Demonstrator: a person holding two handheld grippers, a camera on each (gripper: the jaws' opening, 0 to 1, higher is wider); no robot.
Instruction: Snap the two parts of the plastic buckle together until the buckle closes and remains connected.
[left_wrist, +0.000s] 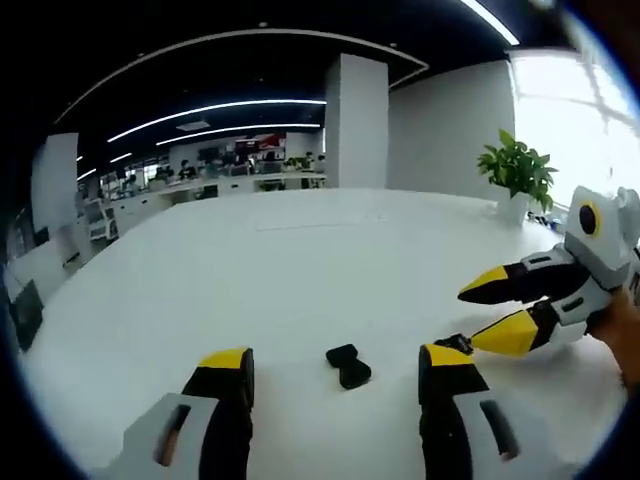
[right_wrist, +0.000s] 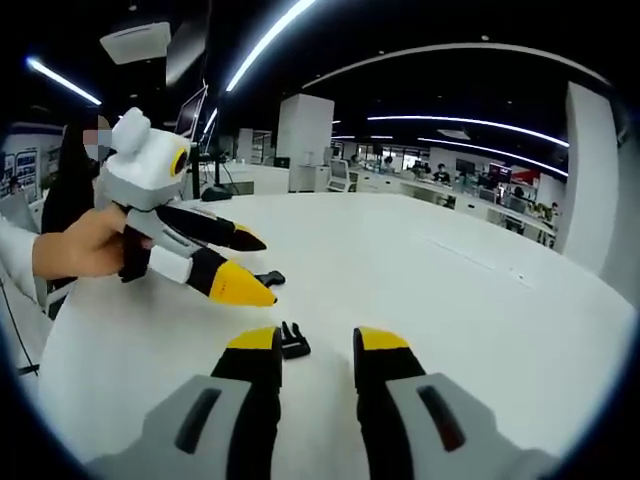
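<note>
Buckle halves lie apart on the broad white surface (left_wrist: 300, 270), neither held. One small black plastic buckle piece (left_wrist: 347, 366) sits between and just ahead of the left gripper (left_wrist: 337, 365), whose yellow-tipped jaws stand wide. The pronged black plastic buckle piece (right_wrist: 291, 341) lies just ahead of the right gripper (right_wrist: 316, 340), off its left jaw tip; those jaws are narrower, empty. Judged: each gripper is lined up on its own half for a pickup. A potted green plant (left_wrist: 517, 175) stands at the far edge.
</note>
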